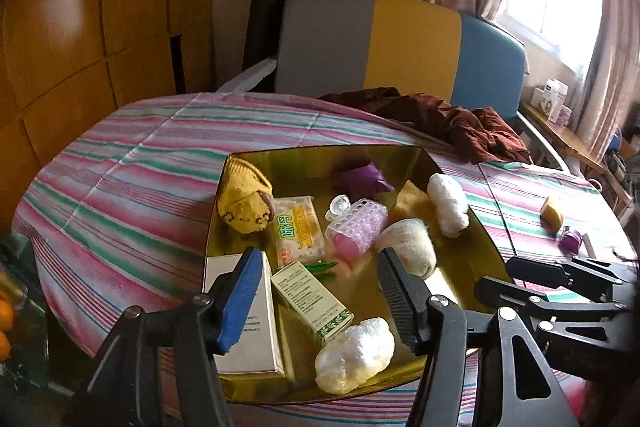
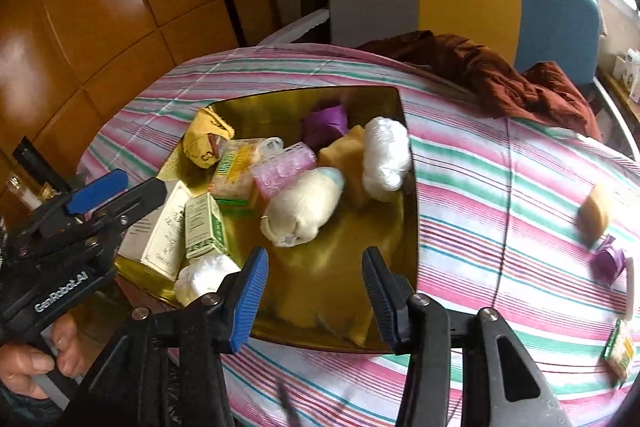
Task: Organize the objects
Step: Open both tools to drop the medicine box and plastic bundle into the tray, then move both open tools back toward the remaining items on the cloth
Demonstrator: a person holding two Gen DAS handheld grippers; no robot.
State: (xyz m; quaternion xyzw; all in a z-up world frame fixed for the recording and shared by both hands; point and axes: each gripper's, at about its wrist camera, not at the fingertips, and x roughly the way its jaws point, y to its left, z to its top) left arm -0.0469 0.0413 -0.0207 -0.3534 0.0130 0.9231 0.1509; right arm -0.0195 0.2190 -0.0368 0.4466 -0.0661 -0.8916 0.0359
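Observation:
A gold tray (image 1: 452, 279) (image 2: 344, 267) on the striped tablecloth holds a yellow knit hat (image 1: 244, 203), a cotton-swab packet (image 1: 300, 231), a pink hair roller (image 1: 356, 227), a purple pouch (image 1: 364, 179), a white roll (image 1: 448, 205), a cream sock ball (image 2: 304, 211), a green box (image 1: 312, 299), a white box (image 1: 256, 331) and a crumpled white bag (image 1: 352, 355). My left gripper (image 1: 318, 297) hovers open over the tray's near left, above the green box without pressing it. My right gripper (image 2: 316, 295) stands open over the tray's near edge, with nothing between its fingers.
Loose on the cloth to the right lie a yellow block (image 2: 596, 211), a small purple item (image 2: 608, 263) and a green packet (image 2: 620, 347). A brown cloth (image 1: 460, 123) is heaped at the far edge before a grey, yellow and blue chair (image 1: 400, 43). A hand (image 2: 36, 363) grips the left tool.

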